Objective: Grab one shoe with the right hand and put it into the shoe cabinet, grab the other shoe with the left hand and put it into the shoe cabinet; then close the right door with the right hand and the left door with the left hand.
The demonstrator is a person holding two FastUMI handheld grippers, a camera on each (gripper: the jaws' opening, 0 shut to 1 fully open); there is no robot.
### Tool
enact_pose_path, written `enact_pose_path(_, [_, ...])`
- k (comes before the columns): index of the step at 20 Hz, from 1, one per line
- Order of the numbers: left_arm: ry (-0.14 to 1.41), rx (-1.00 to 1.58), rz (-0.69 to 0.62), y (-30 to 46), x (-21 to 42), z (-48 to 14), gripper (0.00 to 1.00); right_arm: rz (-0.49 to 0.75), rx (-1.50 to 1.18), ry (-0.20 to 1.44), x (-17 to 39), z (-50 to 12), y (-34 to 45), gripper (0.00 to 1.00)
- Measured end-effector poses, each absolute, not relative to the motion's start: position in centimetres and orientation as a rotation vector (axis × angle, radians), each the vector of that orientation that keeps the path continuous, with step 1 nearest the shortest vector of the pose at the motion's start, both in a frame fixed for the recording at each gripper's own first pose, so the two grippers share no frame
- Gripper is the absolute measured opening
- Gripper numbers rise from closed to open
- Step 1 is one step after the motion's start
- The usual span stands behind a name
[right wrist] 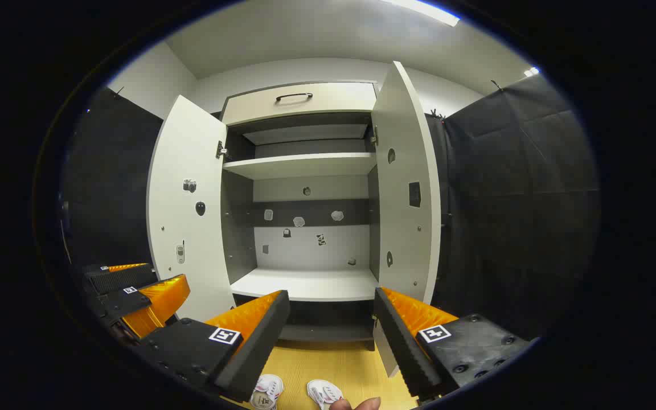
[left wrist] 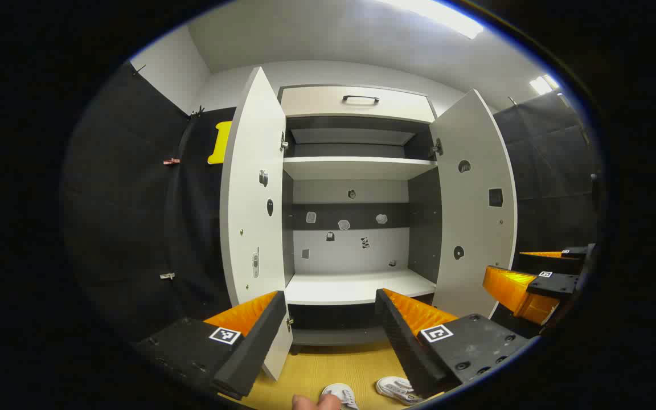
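Shoe cabinet dead ahead, both doors swung wide: left door and right door stand out toward us, so the opening is free for loading. Lower shelf is bare and sits lowest, likely the easiest drop spot for shoes coming up off the floor. Drawer with handle on top is closed, not part of the job.

Left tool spread wide, nothing between its fingers, aimed at the cabinet opening. Right tool same: spread, pinching nothing, held level beside the left one; also visible off to the side from the left gripper view.

Two white shoes sit side by side on the wooden floor, just in front of the cabinet and below both tools. Neither grabbed yet. Judgement: task at the start; right tool needs to dip down first.
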State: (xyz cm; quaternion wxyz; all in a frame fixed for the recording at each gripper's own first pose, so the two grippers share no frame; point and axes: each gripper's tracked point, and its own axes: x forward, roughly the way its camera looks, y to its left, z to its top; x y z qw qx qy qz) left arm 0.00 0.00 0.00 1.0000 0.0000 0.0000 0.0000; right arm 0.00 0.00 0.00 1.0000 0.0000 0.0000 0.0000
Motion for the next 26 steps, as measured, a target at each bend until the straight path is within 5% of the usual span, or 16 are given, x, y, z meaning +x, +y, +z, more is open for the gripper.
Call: enact_pose_path(26, [-0.015, -0.001, 0.015, 0.5, -1.7, 0.2, 0.98, 0.035, -0.003, 0.022, -1.6, -1.2, 0.3, 0.98])
